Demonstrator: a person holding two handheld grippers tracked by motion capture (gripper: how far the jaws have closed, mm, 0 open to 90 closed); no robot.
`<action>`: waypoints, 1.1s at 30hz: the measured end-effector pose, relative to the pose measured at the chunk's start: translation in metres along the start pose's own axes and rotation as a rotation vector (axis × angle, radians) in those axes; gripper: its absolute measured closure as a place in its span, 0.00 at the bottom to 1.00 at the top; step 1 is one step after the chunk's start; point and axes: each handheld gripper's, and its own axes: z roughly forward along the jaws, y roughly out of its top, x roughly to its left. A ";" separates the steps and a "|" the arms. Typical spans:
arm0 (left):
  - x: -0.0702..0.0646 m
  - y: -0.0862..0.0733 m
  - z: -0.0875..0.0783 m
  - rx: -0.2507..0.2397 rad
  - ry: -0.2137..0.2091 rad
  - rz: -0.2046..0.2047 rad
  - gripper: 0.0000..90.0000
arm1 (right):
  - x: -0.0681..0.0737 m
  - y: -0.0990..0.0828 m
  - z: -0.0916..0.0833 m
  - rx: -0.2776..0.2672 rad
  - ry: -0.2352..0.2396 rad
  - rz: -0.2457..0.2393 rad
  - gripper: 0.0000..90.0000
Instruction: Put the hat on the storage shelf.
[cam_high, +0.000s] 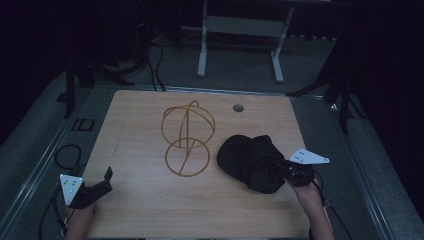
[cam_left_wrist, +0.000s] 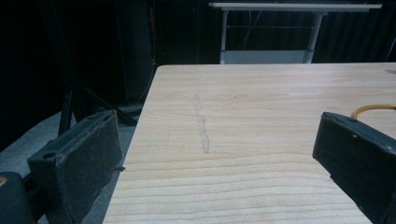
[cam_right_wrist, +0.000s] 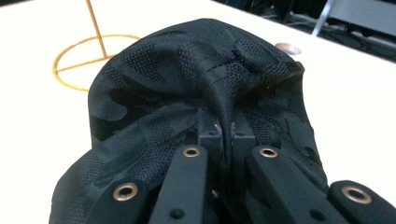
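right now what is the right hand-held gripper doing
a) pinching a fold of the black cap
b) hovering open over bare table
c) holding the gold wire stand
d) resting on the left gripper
a: in the right gripper view the right hand-held gripper has its jaws shut on a ridge of the black cap fabric, with the gold wire stand standing apart on the table.

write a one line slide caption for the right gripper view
Right gripper pinches a fold of the black camouflage-patterned cap on the wooden table, gold wire stand behind.
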 end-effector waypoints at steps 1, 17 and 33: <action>0.000 0.000 0.000 0.000 0.000 0.000 0.02 | 0.000 0.003 -0.002 -0.004 -0.007 0.002 0.98; 0.000 0.000 0.000 0.002 -0.002 -0.003 0.02 | 0.000 0.048 -0.037 -0.113 -0.052 0.007 0.98; 0.000 0.000 0.000 0.003 -0.001 -0.004 0.02 | -0.002 0.098 -0.079 -0.244 -0.096 -0.012 0.98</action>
